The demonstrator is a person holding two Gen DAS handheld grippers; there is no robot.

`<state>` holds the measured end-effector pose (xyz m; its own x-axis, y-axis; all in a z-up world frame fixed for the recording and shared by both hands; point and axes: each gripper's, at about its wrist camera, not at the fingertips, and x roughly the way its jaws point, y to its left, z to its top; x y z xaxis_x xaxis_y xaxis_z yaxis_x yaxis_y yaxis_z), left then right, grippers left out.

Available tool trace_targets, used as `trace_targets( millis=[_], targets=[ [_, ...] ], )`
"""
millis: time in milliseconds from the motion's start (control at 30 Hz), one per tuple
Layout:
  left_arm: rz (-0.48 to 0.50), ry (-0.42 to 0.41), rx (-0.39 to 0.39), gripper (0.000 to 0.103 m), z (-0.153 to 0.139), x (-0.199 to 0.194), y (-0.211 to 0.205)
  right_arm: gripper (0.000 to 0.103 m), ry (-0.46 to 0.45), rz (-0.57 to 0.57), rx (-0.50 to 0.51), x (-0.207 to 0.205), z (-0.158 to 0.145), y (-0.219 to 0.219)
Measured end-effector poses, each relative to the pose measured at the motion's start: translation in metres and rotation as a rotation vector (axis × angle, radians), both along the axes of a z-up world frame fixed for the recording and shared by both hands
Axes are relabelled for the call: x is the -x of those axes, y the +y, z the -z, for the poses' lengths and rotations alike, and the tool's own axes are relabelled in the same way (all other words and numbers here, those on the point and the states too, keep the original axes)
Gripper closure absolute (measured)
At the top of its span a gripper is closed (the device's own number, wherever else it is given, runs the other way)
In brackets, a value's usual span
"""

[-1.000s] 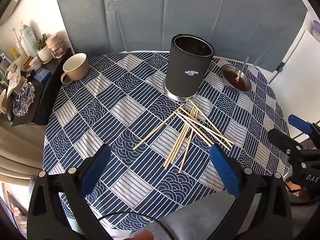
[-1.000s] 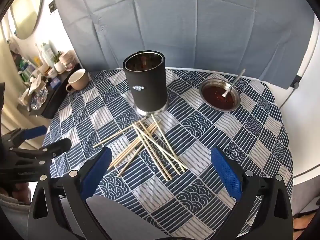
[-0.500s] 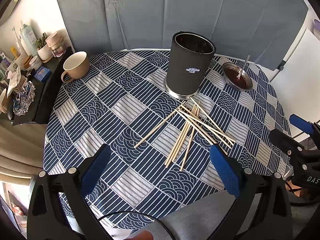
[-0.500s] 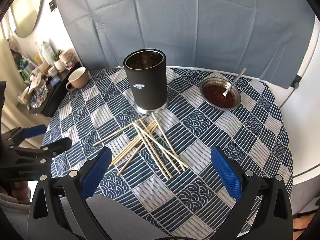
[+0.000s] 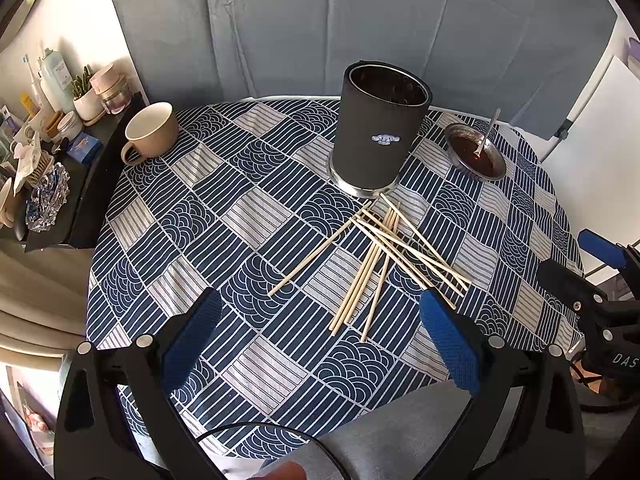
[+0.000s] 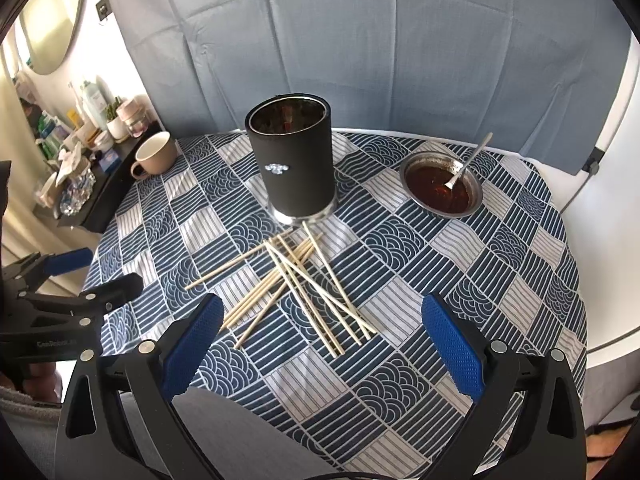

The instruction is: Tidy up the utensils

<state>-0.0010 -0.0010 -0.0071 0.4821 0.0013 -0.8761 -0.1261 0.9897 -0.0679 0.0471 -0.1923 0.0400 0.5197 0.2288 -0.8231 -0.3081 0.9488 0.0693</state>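
Observation:
Several wooden chopsticks (image 5: 384, 256) lie scattered and crossed on the blue patterned tablecloth, just in front of a tall black cylindrical holder (image 5: 380, 136). They show in the right wrist view too: chopsticks (image 6: 296, 280), holder (image 6: 294, 164). My left gripper (image 5: 320, 340) is open and empty, held above the table's near edge, short of the chopsticks. My right gripper (image 6: 320, 344) is open and empty, also above the near edge. Each gripper shows at the side of the other's view.
A beige mug (image 5: 150, 132) stands at the far left of the table. A metal bowl of dark sauce with a spoon (image 6: 442, 186) sits at the far right. A cluttered dark shelf (image 5: 48, 176) lies left of the table. A blue-grey curtain (image 6: 360, 40) hangs behind.
Both grippers have drawn back and risen slightly, so the holder and chopsticks look a little farther away. Nothing on the table has moved.

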Motion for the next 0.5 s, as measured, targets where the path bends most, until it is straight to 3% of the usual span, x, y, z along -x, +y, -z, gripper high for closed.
trace_targets(
  millis=[500],
  targets=[
    [0.007, 0.020, 0.003, 0.006, 0.0014, -0.0047, -0.0005, 0.008, 0.016, -0.014, 0.016, -0.0042, 0.0026, 0.0029]
  ],
)
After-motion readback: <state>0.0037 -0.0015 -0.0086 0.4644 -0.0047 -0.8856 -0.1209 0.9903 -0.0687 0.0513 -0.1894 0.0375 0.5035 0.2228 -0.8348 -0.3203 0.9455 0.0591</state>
